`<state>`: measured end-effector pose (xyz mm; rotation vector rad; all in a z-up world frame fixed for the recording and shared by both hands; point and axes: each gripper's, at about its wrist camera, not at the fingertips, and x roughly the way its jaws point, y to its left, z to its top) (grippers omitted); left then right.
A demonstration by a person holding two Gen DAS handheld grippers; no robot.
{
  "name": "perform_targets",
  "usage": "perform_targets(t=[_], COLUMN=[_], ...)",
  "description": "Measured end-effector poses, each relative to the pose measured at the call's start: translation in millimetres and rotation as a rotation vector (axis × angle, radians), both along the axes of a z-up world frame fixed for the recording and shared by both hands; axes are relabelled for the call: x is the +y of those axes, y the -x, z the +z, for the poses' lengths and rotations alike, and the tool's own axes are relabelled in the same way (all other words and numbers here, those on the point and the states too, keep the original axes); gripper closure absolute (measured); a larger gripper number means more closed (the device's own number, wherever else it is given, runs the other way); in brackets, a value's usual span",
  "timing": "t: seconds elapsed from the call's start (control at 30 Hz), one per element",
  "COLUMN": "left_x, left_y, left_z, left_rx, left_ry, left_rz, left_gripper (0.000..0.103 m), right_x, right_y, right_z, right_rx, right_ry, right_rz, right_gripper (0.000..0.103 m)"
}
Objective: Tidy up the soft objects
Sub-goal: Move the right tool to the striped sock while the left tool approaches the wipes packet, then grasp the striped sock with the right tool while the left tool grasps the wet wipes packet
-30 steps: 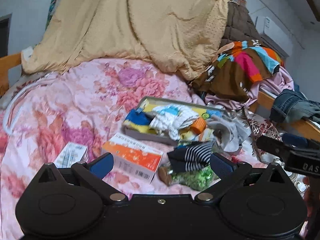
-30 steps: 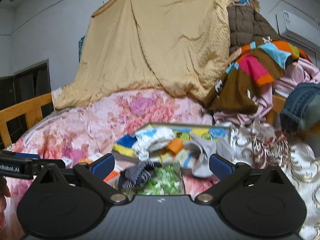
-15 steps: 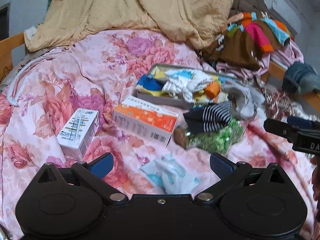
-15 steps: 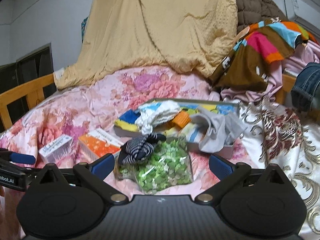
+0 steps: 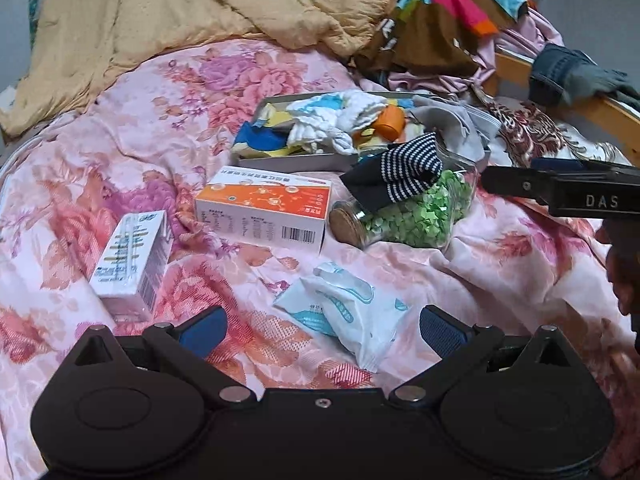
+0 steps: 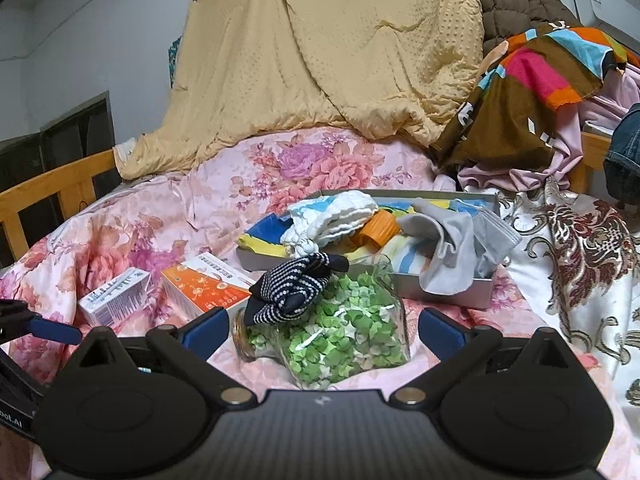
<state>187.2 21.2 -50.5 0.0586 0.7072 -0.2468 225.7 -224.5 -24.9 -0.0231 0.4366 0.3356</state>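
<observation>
Hovering with jaws spread and empty, the left gripper [image 5: 323, 330] frames a white packet [image 5: 347, 320] at lower centre. The right gripper [image 6: 321, 330], equally open, faces the striped sock [image 6: 294, 288] draped on a jar [image 6: 340, 328] mid-frame.

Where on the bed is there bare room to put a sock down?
Open quilt lies left of the tray, up to the tan blanket. A smaller patch sits right of the white packet, below the jar. Crowded: the band from white box through orange box to the jar.
</observation>
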Motion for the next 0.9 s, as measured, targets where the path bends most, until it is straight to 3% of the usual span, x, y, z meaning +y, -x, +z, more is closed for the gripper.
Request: perform_targets(t=[0.27, 0.53, 0.7, 0.9], left_x=[-14, -22, -15, -13], left_y=[-16, -24, -31, -36], left_z=[-6, -21, -24, -25], left_rx=[-0.06, -0.04, -0.015, -0.024], left_ry=[-0.114, -0.172, -0.147, -0.119], left_rz=[-0.177, -0.291, -0.298, -0.294], left_gripper=[0.001, 0.001, 0.001, 0.001], right_x=[7, 14, 19, 23], right_y=[-2, -8, -13, -24], right_z=[-6, -17, -25, -24], right_rx=[-0.08, -0.09, -0.076, -0.128], right_ry=[-0.01, 0.008, 0.02, 0.012], right_rz=[0.013, 0.012, 0.01, -0.014], right_gripper=[0.0, 0.0, 0.0, 0.0])
